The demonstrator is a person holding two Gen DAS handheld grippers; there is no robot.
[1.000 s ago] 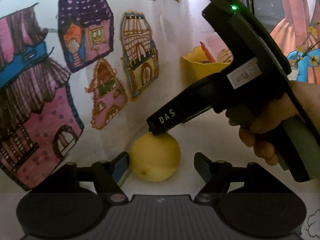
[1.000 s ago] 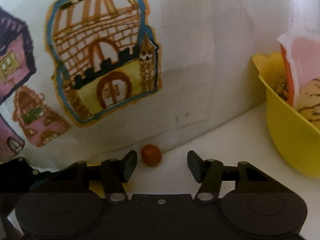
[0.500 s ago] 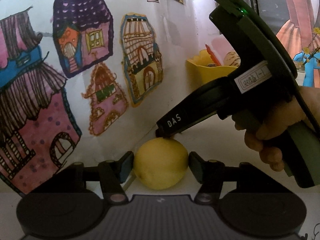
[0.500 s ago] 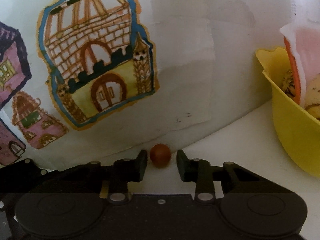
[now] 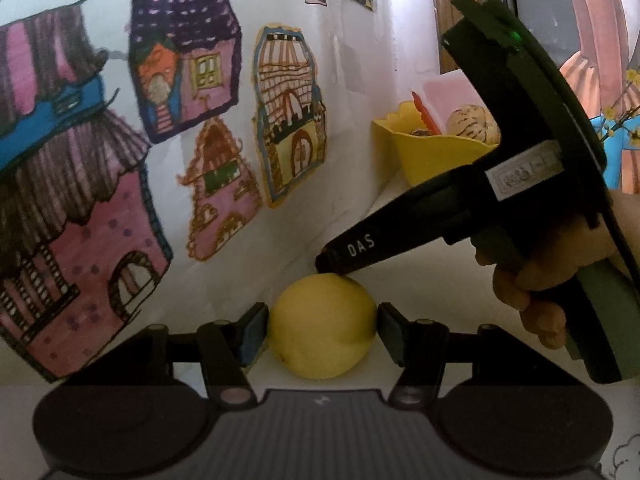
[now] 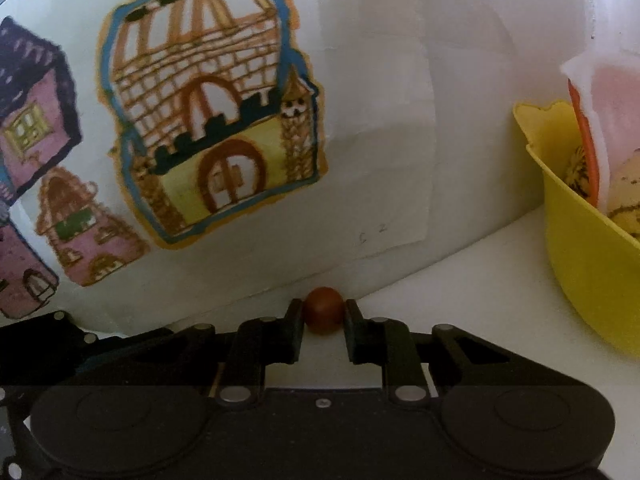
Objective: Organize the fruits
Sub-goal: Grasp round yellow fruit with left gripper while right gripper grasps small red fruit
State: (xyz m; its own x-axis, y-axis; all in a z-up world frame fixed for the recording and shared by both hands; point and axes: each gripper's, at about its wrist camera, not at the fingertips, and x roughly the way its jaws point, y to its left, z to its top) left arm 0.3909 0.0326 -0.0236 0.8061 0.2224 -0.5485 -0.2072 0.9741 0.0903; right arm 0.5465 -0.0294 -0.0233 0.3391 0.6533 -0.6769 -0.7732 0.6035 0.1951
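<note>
A round yellow fruit (image 5: 322,340) rests on the white tabletop close to the wall. My left gripper (image 5: 320,322) is shut on it, one pad against each side. In the right wrist view a small red-brown fruit (image 6: 323,309) lies at the foot of the wall, and my right gripper (image 6: 323,318) is shut on it. The left wrist view shows that right gripper (image 5: 328,262) from the side, its tip just behind the yellow fruit, held by a hand (image 5: 532,284).
A yellow bowl (image 5: 432,156) (image 6: 580,264) stands to the right against the wall and holds striped fruits and a pink and orange packet. The white wall (image 6: 380,100), covered with drawings of houses, rises directly ahead. Bare tabletop (image 6: 460,304) lies between the fruits and the bowl.
Both grippers moved forward and went from open to shut: the left onto the yellow fruit, the right onto the small red-brown fruit.
</note>
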